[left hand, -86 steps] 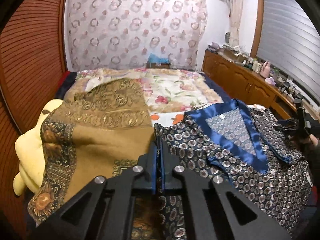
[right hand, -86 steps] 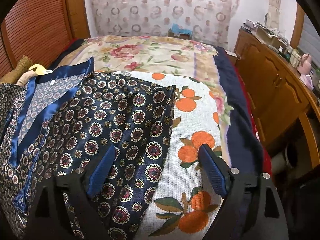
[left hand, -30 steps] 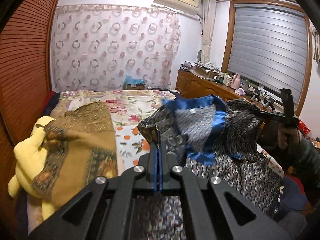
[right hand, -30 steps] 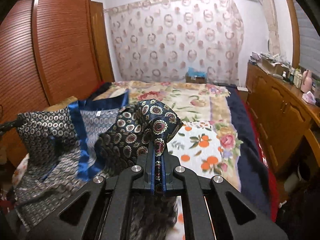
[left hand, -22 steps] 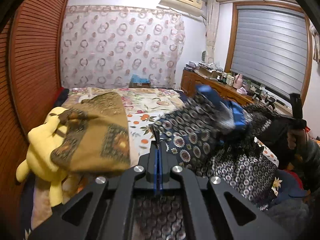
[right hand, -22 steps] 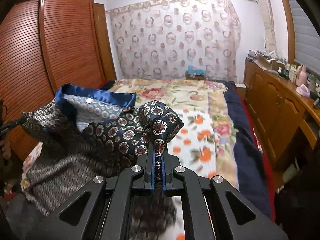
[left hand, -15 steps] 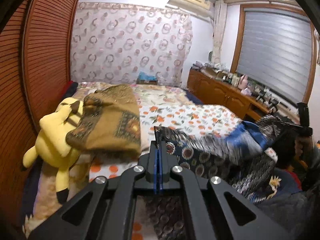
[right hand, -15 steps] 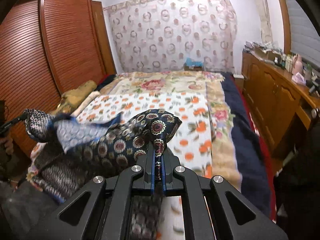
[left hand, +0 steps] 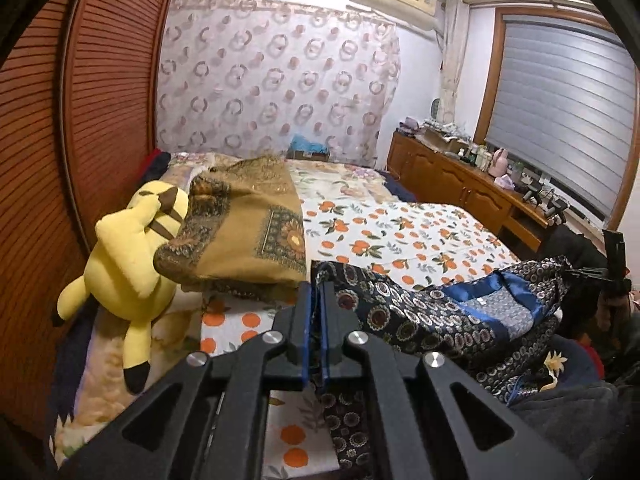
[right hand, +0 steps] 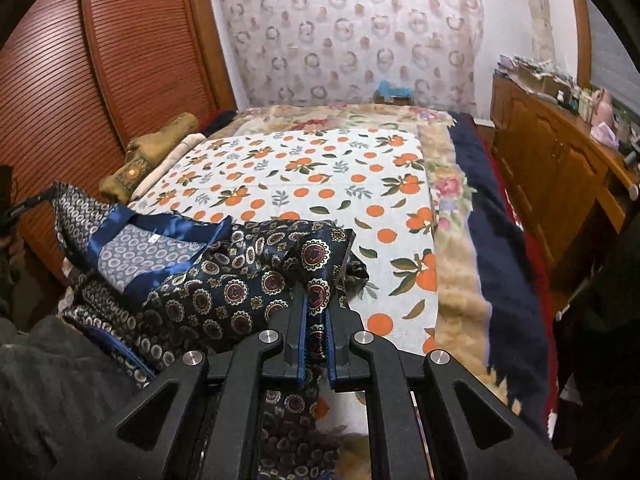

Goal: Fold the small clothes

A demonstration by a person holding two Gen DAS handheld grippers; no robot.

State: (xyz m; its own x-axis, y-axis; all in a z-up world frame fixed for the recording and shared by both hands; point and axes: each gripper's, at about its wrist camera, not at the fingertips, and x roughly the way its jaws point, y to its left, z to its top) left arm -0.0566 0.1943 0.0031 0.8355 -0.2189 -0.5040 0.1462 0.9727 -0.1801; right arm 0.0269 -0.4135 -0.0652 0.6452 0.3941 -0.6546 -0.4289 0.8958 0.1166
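Observation:
A dark navy patterned top [left hand: 420, 316] with a shiny blue collar band hangs stretched between my two grippers at the near edge of the bed. My left gripper [left hand: 315, 292] is shut on one corner of it. My right gripper [right hand: 318, 300] is shut on the other corner of the top [right hand: 224, 280]. The garment sags in the middle, its blue collar [right hand: 160, 232] facing up, and its lower part drapes down over the bed's front edge. The right gripper also shows in the left wrist view [left hand: 612, 264].
The bed carries an orange-fruit print sheet [right hand: 320, 176]. A folded brown patterned cloth [left hand: 248, 220] and a yellow plush toy [left hand: 132, 252] lie at its left side by the wooden wardrobe [left hand: 52, 120]. A wooden dresser [right hand: 560, 160] stands to the right. A dark blue blanket [right hand: 508, 264] runs along the bed's right edge.
Both grippers shut on the top's corners, lifted it off the bed, swung it through the air and pulled it back toward the bed's near edge, where it now hangs lower.

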